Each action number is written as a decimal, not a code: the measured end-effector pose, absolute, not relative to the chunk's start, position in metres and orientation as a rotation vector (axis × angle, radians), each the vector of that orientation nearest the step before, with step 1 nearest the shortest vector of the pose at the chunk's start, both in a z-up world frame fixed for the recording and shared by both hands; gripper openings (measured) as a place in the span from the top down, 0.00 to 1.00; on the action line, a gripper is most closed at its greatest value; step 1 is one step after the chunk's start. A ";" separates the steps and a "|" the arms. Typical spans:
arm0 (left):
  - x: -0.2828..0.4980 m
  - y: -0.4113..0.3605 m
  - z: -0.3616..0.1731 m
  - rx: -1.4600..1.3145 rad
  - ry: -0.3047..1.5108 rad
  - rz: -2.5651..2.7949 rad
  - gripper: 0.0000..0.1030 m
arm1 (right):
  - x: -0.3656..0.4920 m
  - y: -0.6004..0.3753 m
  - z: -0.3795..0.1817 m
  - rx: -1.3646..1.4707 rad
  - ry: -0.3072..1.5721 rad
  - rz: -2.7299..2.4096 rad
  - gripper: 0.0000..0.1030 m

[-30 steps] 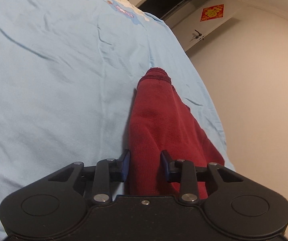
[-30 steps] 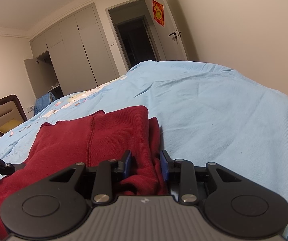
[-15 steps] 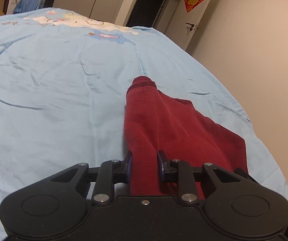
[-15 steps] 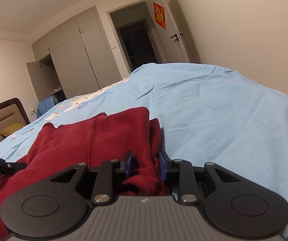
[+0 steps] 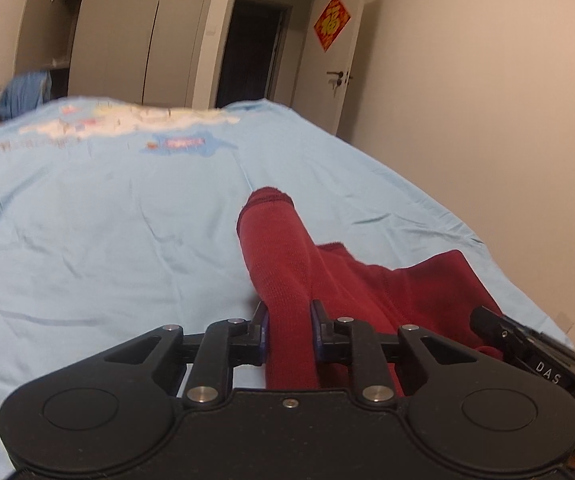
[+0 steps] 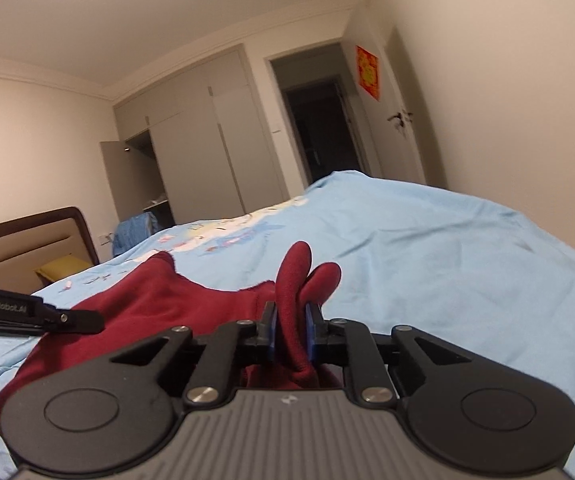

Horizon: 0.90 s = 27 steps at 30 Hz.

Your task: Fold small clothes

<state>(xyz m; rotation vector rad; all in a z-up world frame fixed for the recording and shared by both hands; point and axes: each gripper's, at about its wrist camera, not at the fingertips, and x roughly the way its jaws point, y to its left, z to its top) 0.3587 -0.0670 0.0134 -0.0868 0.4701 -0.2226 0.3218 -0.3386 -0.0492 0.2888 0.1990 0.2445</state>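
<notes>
A small dark red knitted garment [image 5: 367,280] lies on the light blue bed sheet [image 5: 87,240]. My left gripper [image 5: 289,330] is shut on a sleeve-like fold of it that runs forward to a cuffed end [image 5: 270,197]. My right gripper [image 6: 290,334] is shut on another bunched edge of the red garment [image 6: 175,304], and folds of cloth stick up above its fingers. The right gripper's body [image 5: 527,356] shows at the lower right of the left wrist view. The left gripper's body [image 6: 27,312] shows at the left of the right wrist view.
The bed's right edge [image 5: 507,264] drops toward a beige wall. Wardrobes [image 6: 191,144], a dark doorway [image 6: 319,132] and a door with a red decoration [image 6: 368,72] stand beyond the bed. A headboard [image 6: 27,240] and blue clothes [image 6: 135,232] are at the left.
Both grippers have tilted up and risen, lifting the red garment's gripped edges. The right gripper's jaws closed tighter on bunched cloth. More of the room shows now.
</notes>
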 end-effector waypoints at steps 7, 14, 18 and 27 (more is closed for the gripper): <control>0.350 -0.045 0.040 0.014 0.375 -0.147 0.79 | 0.339 -0.309 -0.030 0.263 0.165 0.328 0.85; 0.355 -0.016 0.056 0.088 0.310 -0.022 0.79 | 0.377 -0.263 -0.014 0.258 0.157 0.391 0.85; 0.363 0.000 0.047 0.110 0.332 0.052 0.79 | 0.403 -0.242 -0.018 0.221 0.196 0.410 0.85; 0.373 0.025 -0.008 0.063 0.482 0.118 0.78 | 0.436 -0.239 -0.061 0.258 0.363 0.380 0.84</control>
